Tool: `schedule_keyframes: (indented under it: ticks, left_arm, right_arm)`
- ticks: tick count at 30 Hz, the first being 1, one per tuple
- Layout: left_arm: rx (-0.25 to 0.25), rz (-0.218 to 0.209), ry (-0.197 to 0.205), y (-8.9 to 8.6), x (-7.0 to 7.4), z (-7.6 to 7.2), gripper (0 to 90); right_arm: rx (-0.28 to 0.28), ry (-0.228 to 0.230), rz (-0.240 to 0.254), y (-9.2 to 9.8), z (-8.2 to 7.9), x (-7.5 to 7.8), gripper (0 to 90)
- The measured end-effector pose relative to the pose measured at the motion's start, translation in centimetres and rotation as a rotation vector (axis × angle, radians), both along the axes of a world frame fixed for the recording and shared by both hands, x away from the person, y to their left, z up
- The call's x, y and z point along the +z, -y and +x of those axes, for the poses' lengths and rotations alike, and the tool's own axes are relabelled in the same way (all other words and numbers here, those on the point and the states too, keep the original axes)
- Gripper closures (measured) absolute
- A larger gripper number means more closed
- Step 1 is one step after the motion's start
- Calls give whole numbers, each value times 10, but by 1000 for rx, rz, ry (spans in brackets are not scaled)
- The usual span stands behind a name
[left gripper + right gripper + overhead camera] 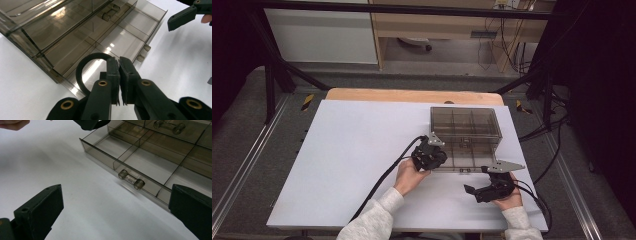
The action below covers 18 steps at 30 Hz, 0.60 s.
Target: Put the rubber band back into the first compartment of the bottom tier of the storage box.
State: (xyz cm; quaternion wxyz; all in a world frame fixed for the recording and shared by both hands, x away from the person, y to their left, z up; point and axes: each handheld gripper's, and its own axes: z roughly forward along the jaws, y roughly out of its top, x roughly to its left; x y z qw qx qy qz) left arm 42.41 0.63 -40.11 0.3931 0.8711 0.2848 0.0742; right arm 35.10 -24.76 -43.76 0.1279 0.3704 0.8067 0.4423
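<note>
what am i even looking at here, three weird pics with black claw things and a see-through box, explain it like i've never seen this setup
A person sits at a white table holding a hand-held tool in each hand; each ends in two black jaws.

The high view looks down from above the person. The other two pictures come from small cameras riding on the tools, looking along their jaws.

On the table stands a smoky clear plastic drawer box with its lowest drawer pulled out. The drawer is split into compartments and has a clear handle.

The left tongs are shut on a black ring, held over the open drawer. The right tongs are open, holding nothing, near the drawer front.
</note>
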Motion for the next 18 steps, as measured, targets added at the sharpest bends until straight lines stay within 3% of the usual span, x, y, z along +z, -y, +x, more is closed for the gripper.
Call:
schedule_keyframes:
  ticks: [10,18]
  left_arm:
    - [-1,-7,-16,3,-9,6,854]
    - [6,13,-27,6,-16,9,854]
  right_arm:
    - [-1,-3,1,0,0,0,4]
    - [1,-2,1,0,0,0,4]
